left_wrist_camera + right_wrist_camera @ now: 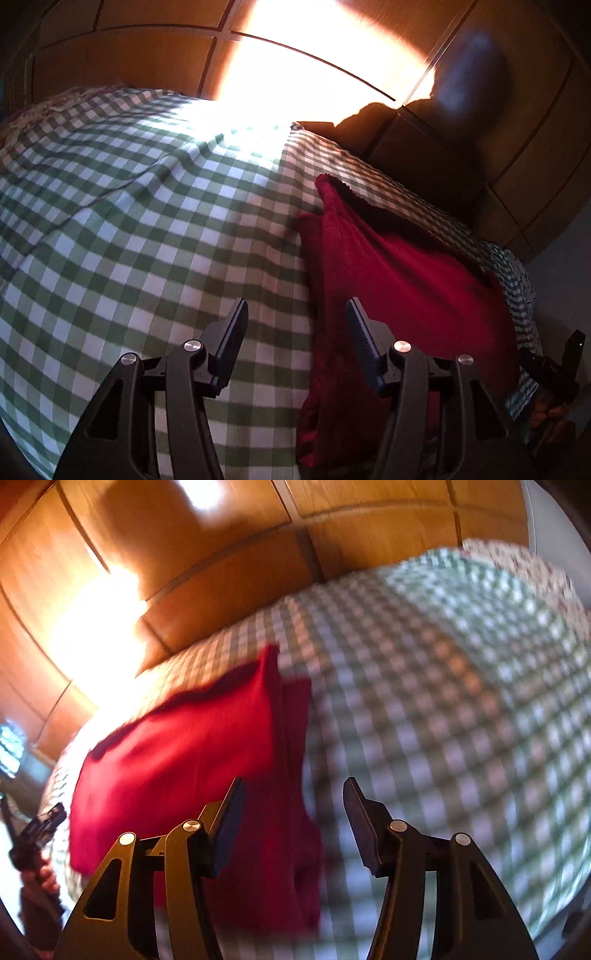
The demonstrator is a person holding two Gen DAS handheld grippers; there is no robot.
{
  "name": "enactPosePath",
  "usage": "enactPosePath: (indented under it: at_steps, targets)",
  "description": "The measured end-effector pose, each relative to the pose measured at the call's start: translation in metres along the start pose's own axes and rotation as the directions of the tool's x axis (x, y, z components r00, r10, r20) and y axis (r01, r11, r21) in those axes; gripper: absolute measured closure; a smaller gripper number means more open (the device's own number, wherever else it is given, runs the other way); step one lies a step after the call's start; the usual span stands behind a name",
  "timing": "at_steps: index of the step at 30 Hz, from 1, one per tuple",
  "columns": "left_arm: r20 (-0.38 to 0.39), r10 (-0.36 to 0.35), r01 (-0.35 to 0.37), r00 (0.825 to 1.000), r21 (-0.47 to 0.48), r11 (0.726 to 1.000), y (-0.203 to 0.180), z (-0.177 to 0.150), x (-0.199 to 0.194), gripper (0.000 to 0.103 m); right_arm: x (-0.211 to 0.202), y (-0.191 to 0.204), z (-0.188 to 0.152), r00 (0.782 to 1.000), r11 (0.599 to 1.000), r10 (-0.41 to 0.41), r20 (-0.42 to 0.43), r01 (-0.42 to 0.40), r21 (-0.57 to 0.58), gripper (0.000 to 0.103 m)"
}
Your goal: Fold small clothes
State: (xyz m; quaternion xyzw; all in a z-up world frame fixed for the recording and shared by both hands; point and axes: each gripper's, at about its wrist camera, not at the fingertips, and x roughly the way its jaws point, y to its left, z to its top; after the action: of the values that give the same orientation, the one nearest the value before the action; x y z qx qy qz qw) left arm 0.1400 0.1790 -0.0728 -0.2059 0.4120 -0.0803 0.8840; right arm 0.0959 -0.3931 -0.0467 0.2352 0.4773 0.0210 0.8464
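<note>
Both grippers, left gripper [297, 317] and right gripper [293, 795], stand half open and empty above the red garment [399, 280] (partly folded). Risk: closing there pinches the checked bedcover [147, 229] beneath the fingers, dragging the fold apart.

One red garment [399, 288] lies on one checked bed [129, 221]. Two claws show: the left claw [297, 325] and the right claw [293, 801]. One wooden wardrobe [147, 59] stands behind.

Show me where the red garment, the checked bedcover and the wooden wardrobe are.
red garment [413, 295]: left wrist view, middle of its flat panel.
checked bedcover [140, 229]: left wrist view, bare stretch.
wooden wardrobe [229, 528]: right wrist view, door panel.
</note>
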Motion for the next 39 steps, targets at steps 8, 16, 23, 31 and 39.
enactPosePath:
  at_steps: [8, 16, 23, 31, 39]
  targets:
    - [-0.049, 0.018, -0.013, 0.999, 0.100, 0.995, -0.017, -0.047, -0.007, 0.047, 0.006, 0.013, -0.029, 0.999, 0.998, -0.050, -0.023, 0.049, -0.037, 0.089]
    - [0.043, 0.190, -0.195, 0.981, 0.236, 0.952, -0.045, -0.050, -0.016, 0.048, -0.006, 0.025, -0.030, 0.975, 0.965, -0.211, 0.069, 0.219, -0.147, 0.052]
    - [0.043, -0.017, 0.003, 0.999, 0.304, 0.953, -0.101, -0.057, -0.024, 0.048, -0.028, 0.103, -0.045, 0.995, 0.944, 0.034, 0.096, -0.001, -0.329, 0.052]
    - [-0.028, 0.114, -0.091, 0.993, 0.427, 0.899, -0.146, -0.090, 0.030, 0.047, 0.042, 0.155, -0.091, 0.999, 0.891, -0.042, 0.006, 0.041, -0.452, 0.057]
    - [-0.002, 0.091, -0.085, 0.996, 0.343, 0.935, -0.135, -0.081, 0.011, 0.047, 0.042, 0.146, -0.100, 0.998, 0.877, -0.018, 0.056, 0.043, -0.478, 0.057]
